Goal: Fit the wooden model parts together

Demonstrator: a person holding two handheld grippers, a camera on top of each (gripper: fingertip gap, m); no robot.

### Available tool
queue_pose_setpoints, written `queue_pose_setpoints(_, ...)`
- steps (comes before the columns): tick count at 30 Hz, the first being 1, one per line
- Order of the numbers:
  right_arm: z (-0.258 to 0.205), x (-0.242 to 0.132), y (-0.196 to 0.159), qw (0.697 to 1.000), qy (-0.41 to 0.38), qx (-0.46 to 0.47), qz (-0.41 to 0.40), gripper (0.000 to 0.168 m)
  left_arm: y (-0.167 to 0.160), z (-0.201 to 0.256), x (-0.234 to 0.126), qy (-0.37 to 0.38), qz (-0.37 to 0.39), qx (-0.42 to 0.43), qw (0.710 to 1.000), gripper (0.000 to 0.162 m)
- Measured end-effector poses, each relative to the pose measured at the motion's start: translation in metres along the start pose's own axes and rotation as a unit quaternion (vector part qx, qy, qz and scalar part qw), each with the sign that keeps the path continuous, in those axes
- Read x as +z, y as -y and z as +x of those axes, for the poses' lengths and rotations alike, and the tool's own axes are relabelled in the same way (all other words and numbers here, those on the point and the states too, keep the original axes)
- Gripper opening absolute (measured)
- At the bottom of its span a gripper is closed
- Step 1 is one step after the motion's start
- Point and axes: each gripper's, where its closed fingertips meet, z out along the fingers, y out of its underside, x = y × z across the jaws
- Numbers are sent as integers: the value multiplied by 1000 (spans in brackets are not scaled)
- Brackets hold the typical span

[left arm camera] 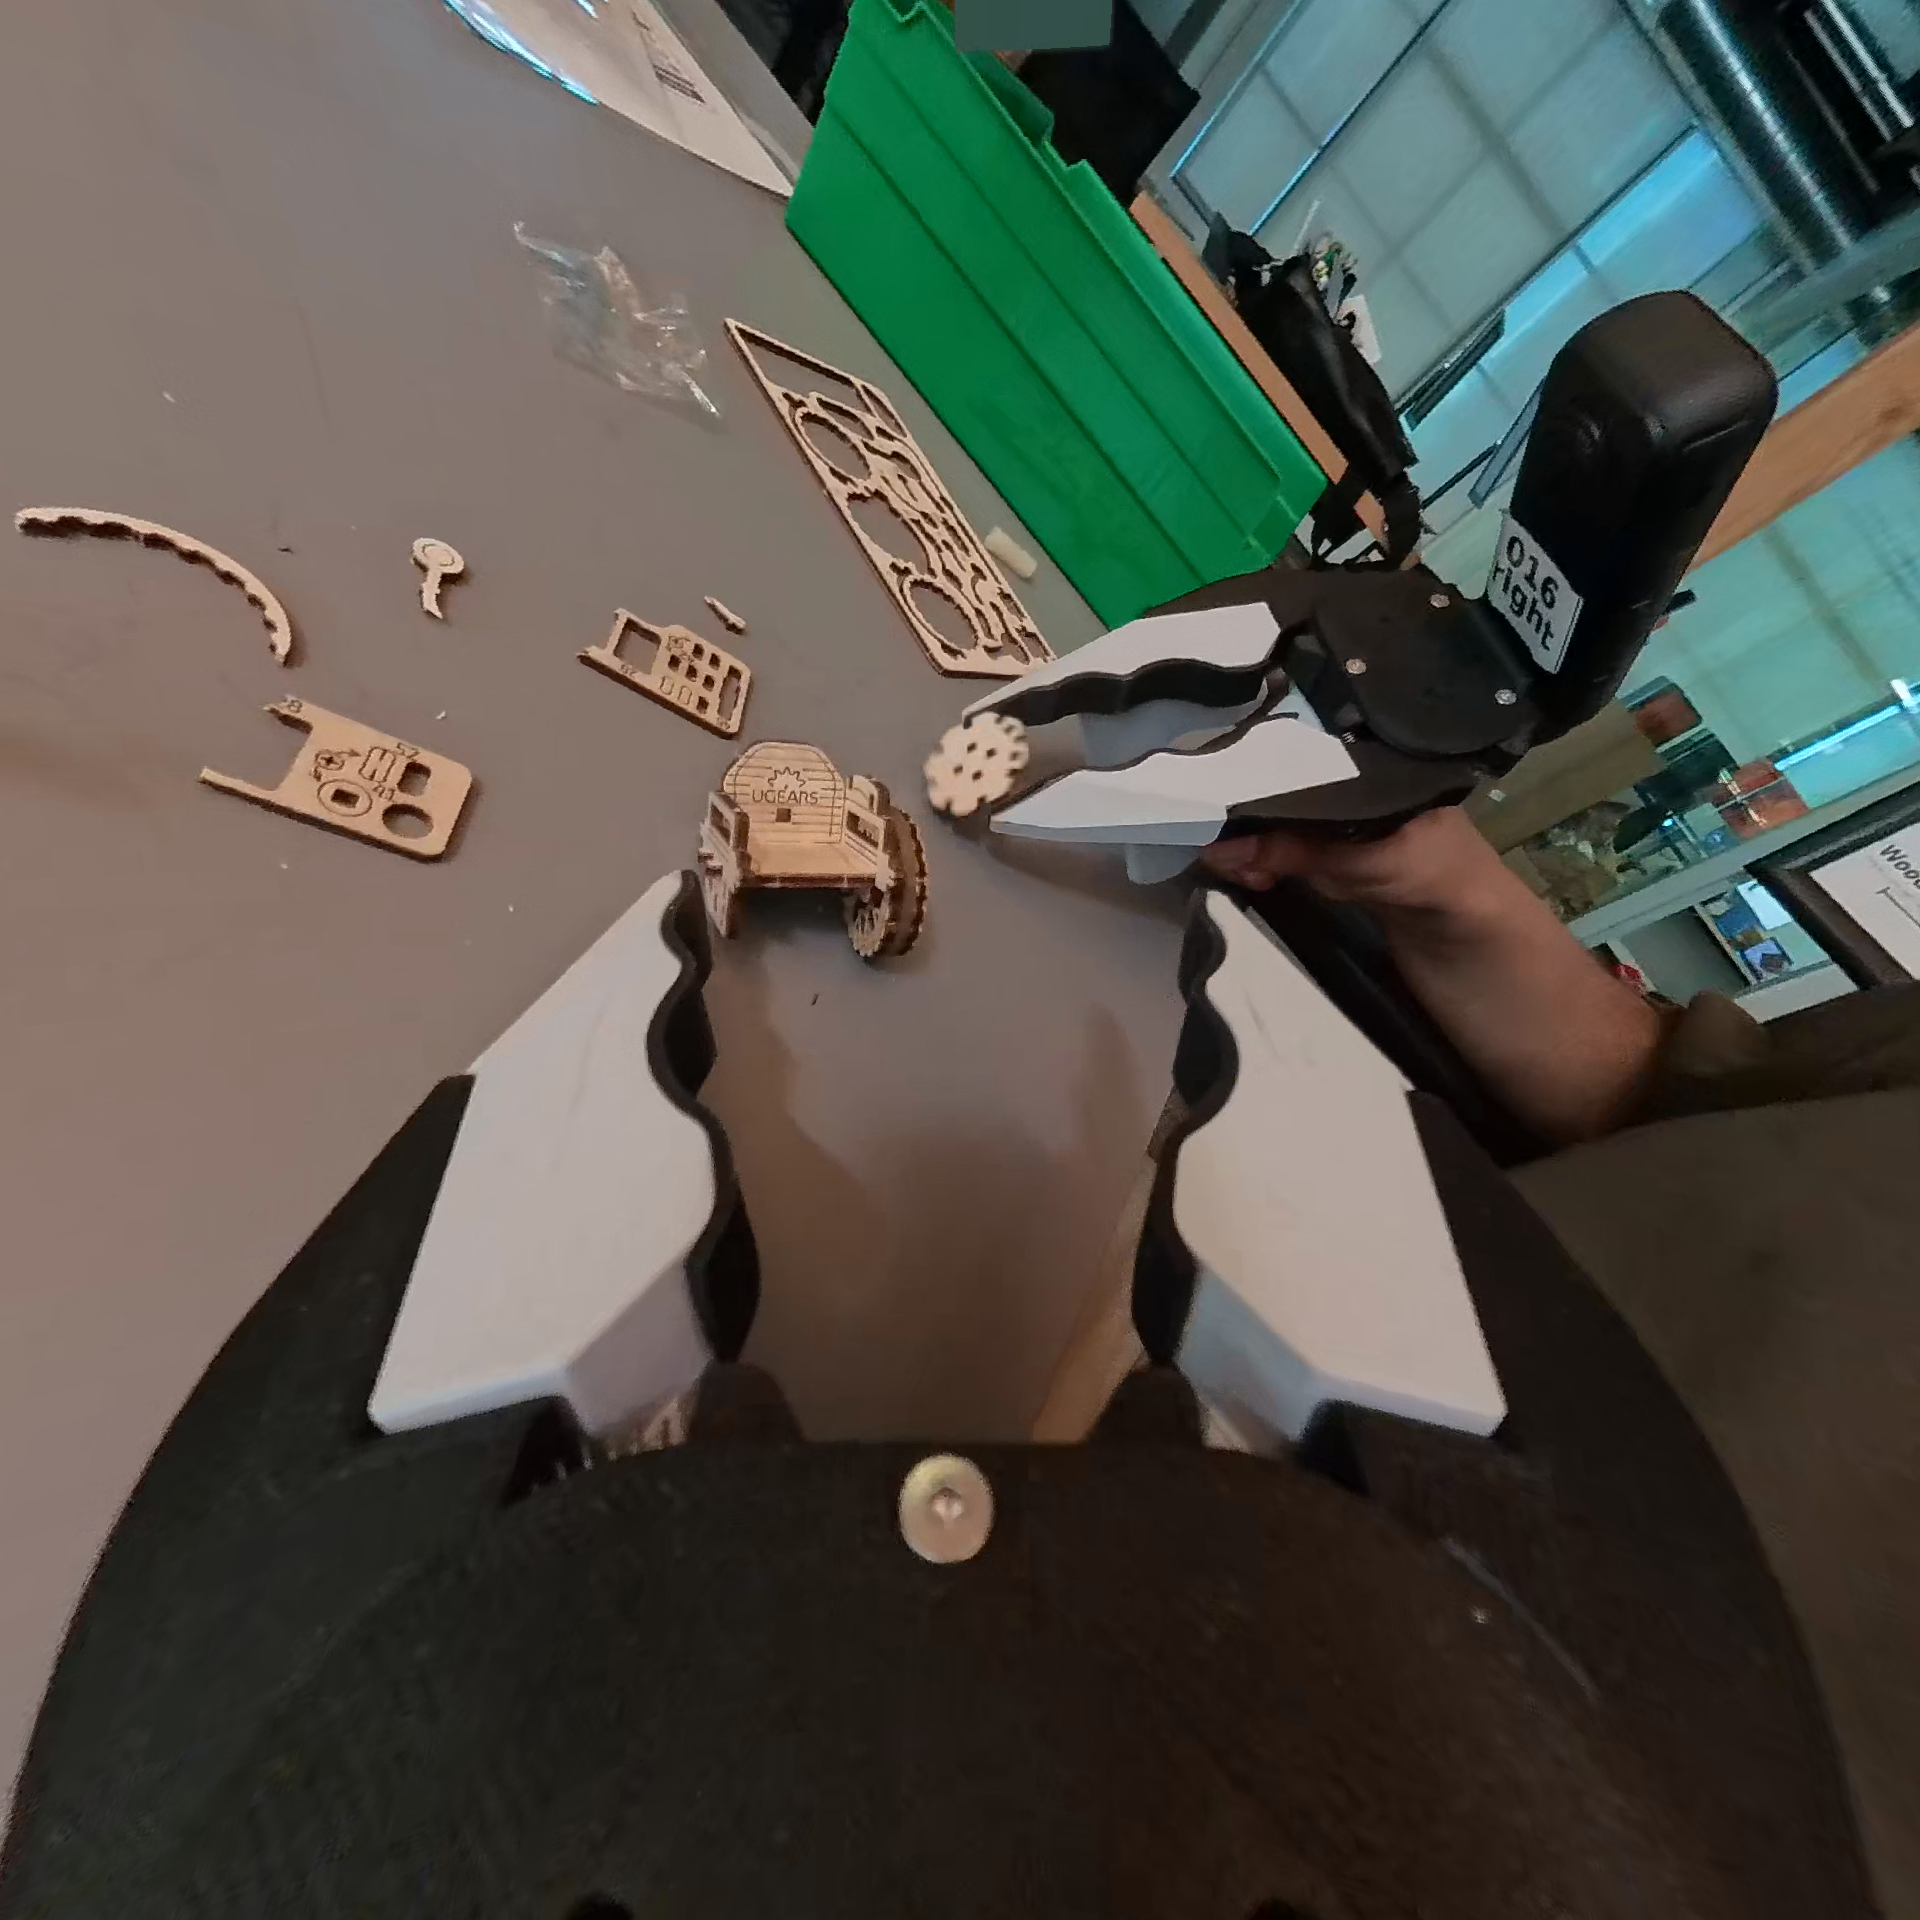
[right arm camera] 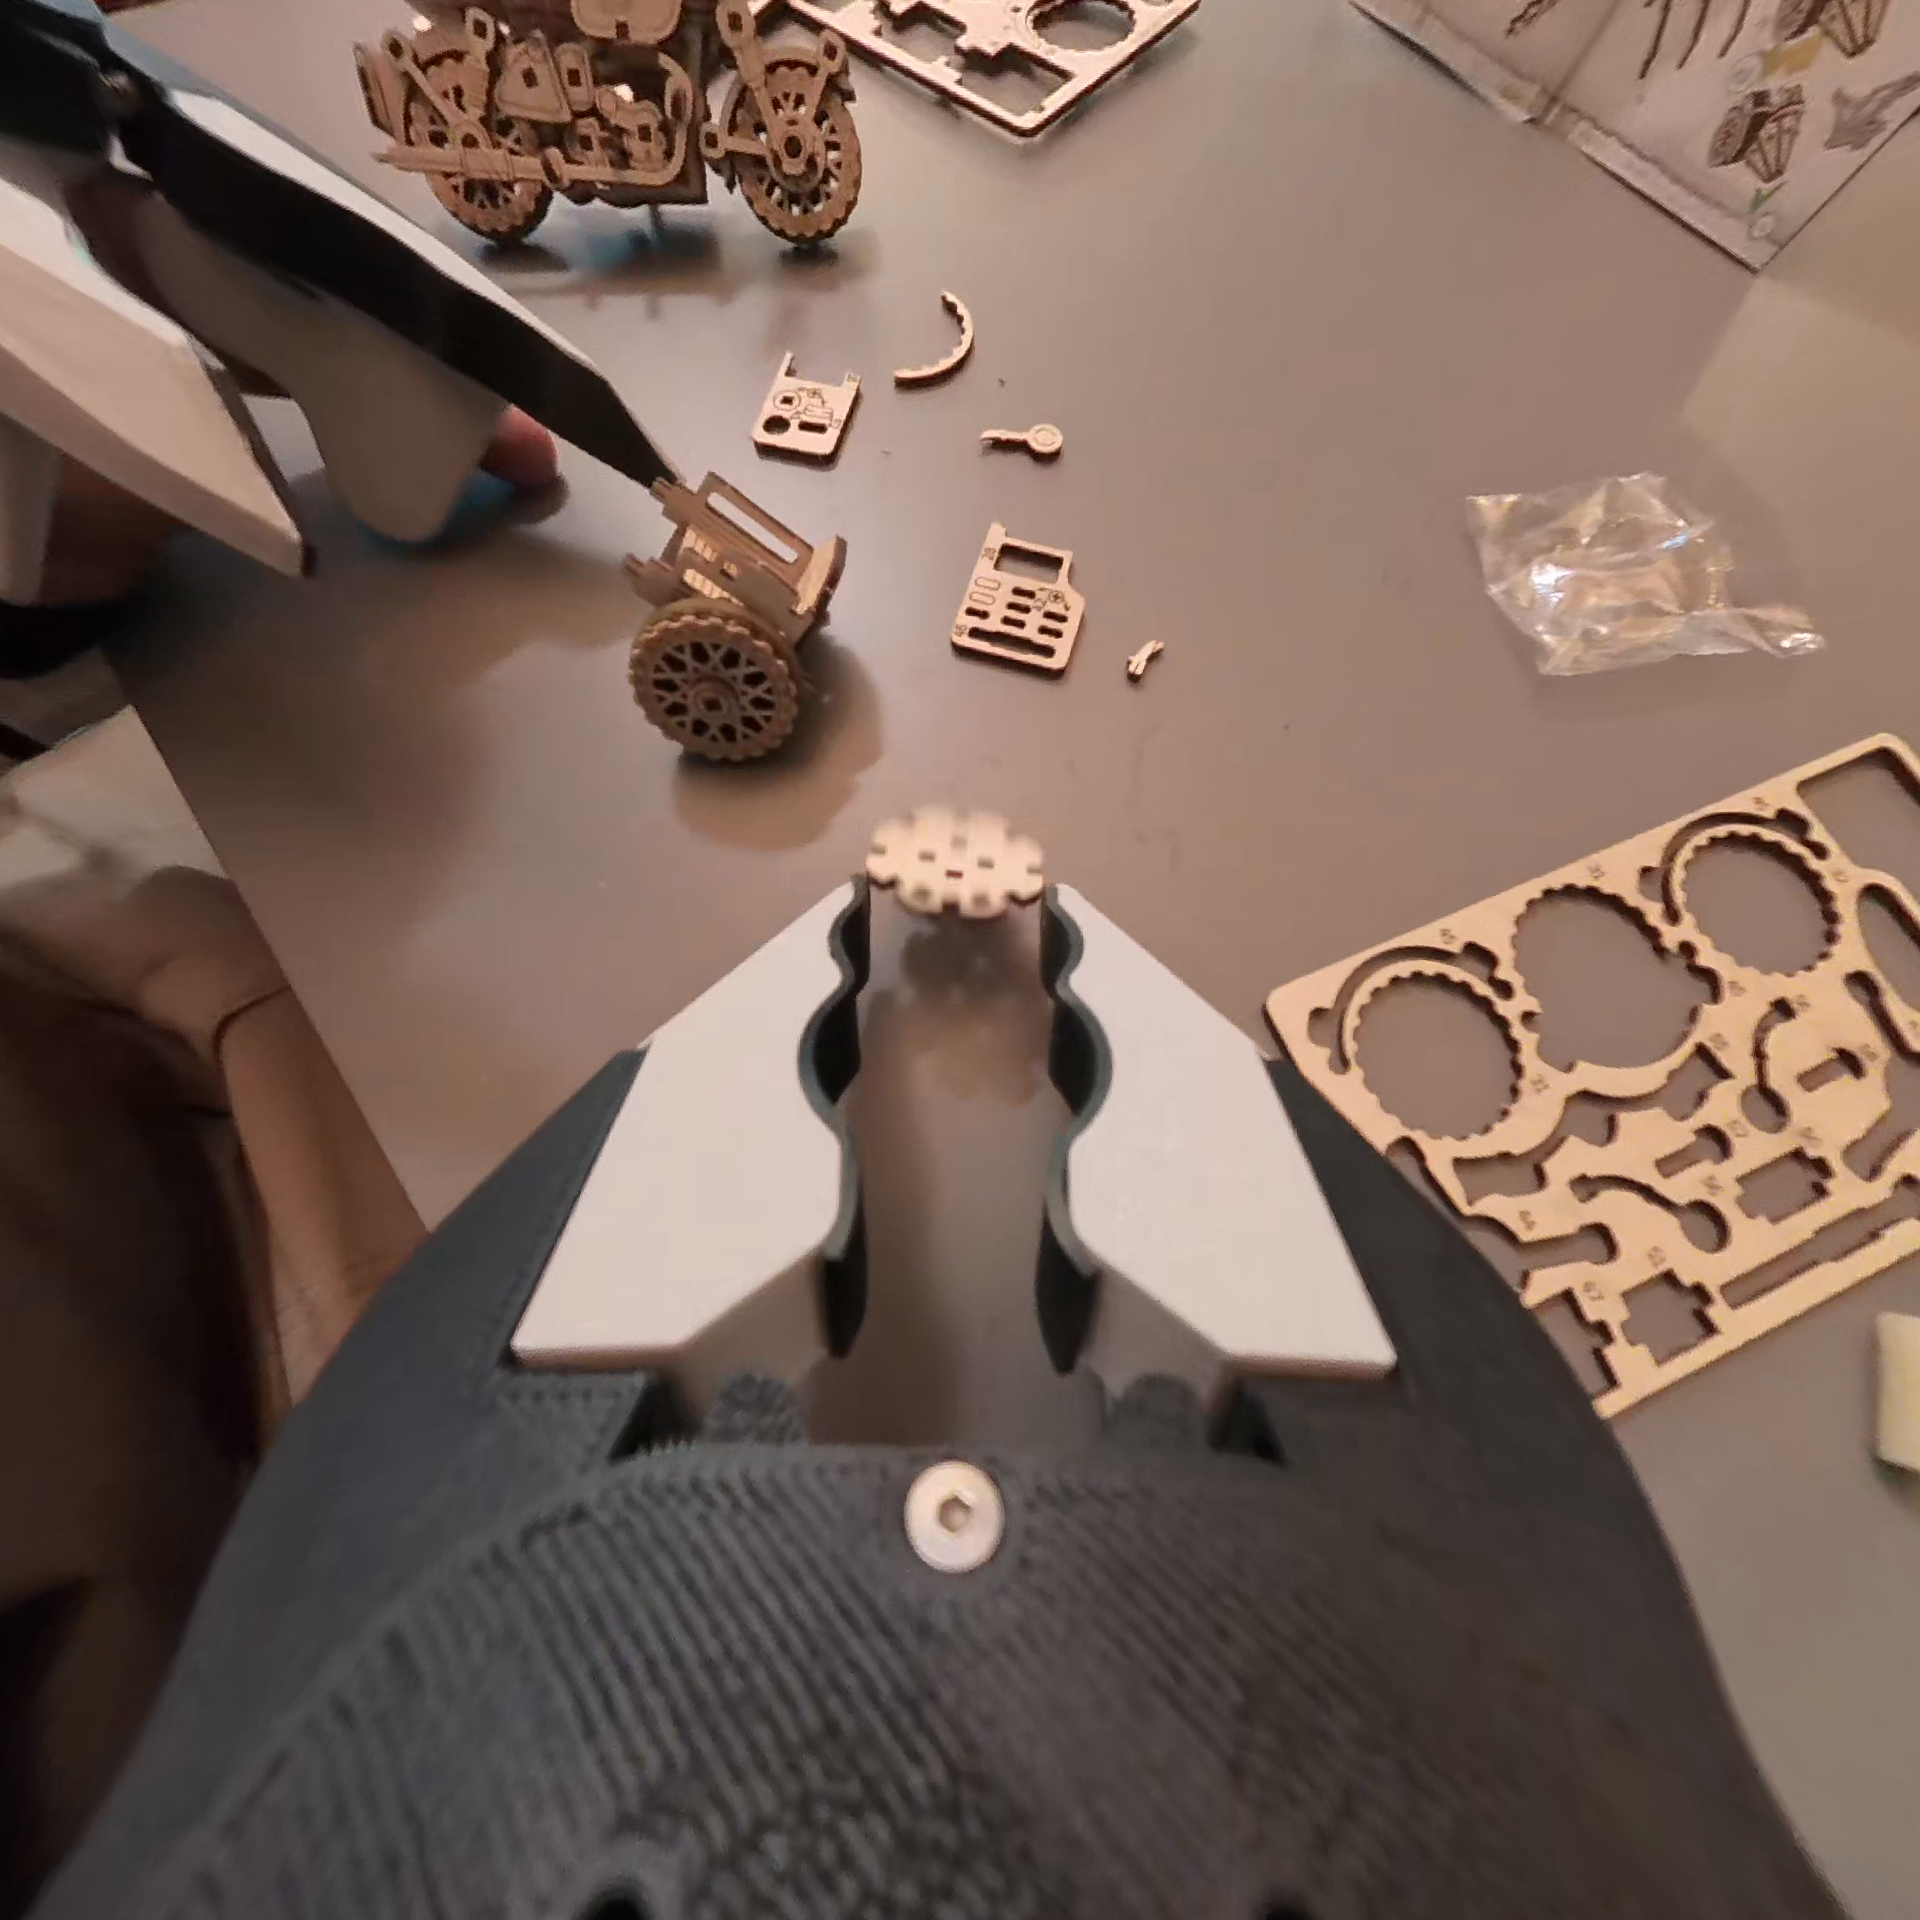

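Note:
A small wooden sidecar model point(left arm camera: 810, 852) with a spoked wheel stands on the grey table point(left arm camera: 312, 312); it also shows in the right wrist view point(right arm camera: 727, 634). My left gripper point(left arm camera: 945, 904) is open and empty, and its left fingertip point(right arm camera: 649, 473) is at the sidecar's frame. My right gripper point(right arm camera: 956, 891) is shut on a small round notched wooden disc point(right arm camera: 954, 864) and holds it above the table, just right of the sidecar. From the left wrist view the right gripper point(left arm camera: 987, 769) and disc point(left arm camera: 977, 769) hover beside the wheel.
Loose flat parts lie beyond: a holed plate point(right arm camera: 805, 410), a slotted plate point(right arm camera: 1018, 608), a curved toothed strip point(right arm camera: 940, 348). A cut-out sheet point(right arm camera: 1621, 1060) and plastic bag point(right arm camera: 1621, 571) lie right. A motorcycle model point(right arm camera: 613, 125) stands far back. A green bin point(left arm camera: 1039, 312) borders the table. There is about 10 cm between the tips of the two grippers. The slotted plate point(right arm camera: 1018, 608) is about equally far from each gripper, around 8 cm. It turns up in the left wrist view point(left arm camera: 693, 670) as well.

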Motion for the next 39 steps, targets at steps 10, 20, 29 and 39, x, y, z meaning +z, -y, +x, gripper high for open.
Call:
queue_pose_setpoints(10,4,-4,10,999,1,27,42,31,1,6,-1,-19,6,5,1000,84)
queue_pose_setpoints(20,-5,-10,23,994,36,50,94,28,-1,9,0,-31,0,4,1000,78)
queue_pose_setpoints(29,-13,-7,26,994,39,38,97,28,-8,21,6,-54,-21,25,998,77)
queue_pose_setpoints(39,-14,-8,31,992,38,41,111,28,-8,29,6,-75,-18,33,997,77)
